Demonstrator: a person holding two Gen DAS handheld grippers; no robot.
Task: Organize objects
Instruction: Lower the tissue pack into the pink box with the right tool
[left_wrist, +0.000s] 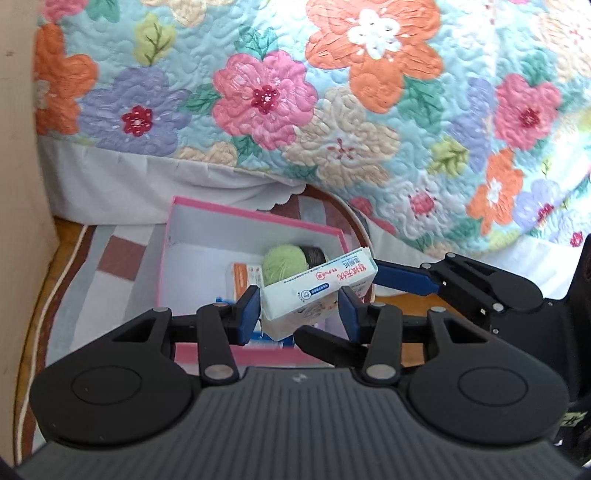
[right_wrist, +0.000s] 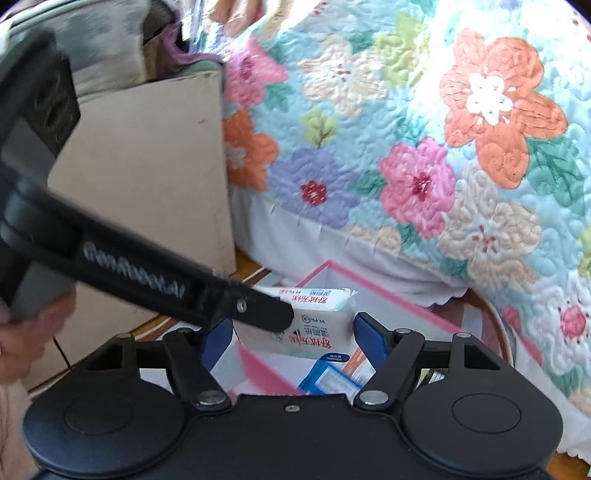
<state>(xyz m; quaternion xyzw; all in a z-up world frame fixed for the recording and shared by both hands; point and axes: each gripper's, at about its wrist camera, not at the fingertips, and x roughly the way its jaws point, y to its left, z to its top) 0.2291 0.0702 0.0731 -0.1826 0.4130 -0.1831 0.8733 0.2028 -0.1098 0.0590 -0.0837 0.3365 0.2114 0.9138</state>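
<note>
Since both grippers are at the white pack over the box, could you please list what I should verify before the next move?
1. Left gripper grips the white pack: ok, both blue pads press its sides.
2. Pack level in the grip: not ok, it sits tilted.
3. Right gripper straddles the pack: ok, one pad on each side.
4. Right pads pressing the pack: cannot tell, one pad is hidden behind the left gripper's finger.
5. Pack above the pink box: ok.
6. Free room in the box: ok, bare floor shows left of the green yarn ball.
</note>
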